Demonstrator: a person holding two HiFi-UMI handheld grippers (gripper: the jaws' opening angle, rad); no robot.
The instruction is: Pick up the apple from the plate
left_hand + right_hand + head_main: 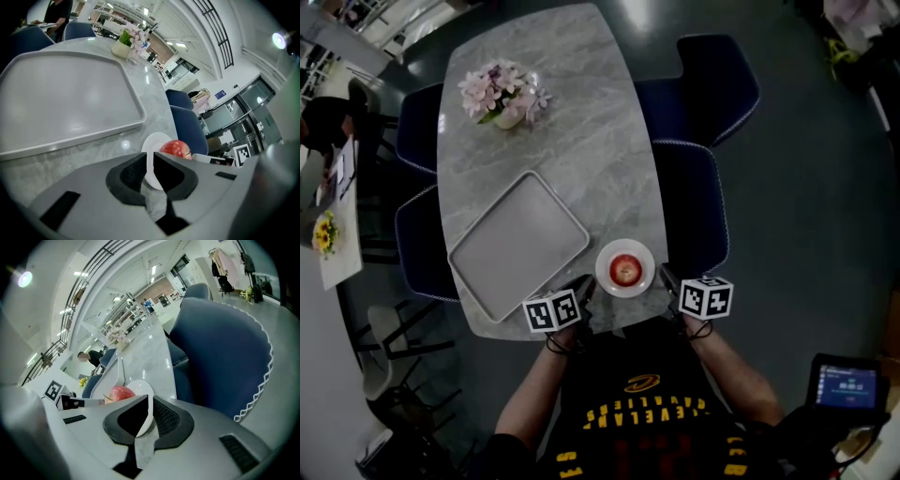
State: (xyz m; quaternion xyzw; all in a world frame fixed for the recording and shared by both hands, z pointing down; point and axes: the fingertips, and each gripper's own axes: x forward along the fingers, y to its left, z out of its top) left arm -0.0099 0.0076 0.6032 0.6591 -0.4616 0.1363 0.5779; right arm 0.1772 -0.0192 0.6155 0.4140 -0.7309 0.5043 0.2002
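Fingers of the left gripper (pixel 584 287) and the right gripper (pixel 665 277) point up the frame in the head view. They flank a round white plate (pixel 605 255) near the lower edge of a grey marble tabletop (pixel 572 122). A round red apple (pixel 624 270) sits at the plate's centre, to the right of the left fingers and to the left of the right fingers. Both grippers look about equally near. A grey rectangular tray (pixel 517 244) lies left of the plate.

Left gripper view: the dark fingers (pixel 126 176) stand slightly apart and pinch nothing. The plate (pixel 151 143) shows beyond the narrow gap. The apple (pixel 176 148) lies just right of that gap, partly behind the right-hand finger.

Right gripper view: the fingers (pixel 165 416) are also a little apart and hold nothing. The plate (pixel 141 386) shows beyond them, and the apple (pixel 121 393) lies left of the gap.

The apple is round, with no long axis to line up on. Either gripper would probably need to swing inward toward the plate's centre and spread wider before closing.
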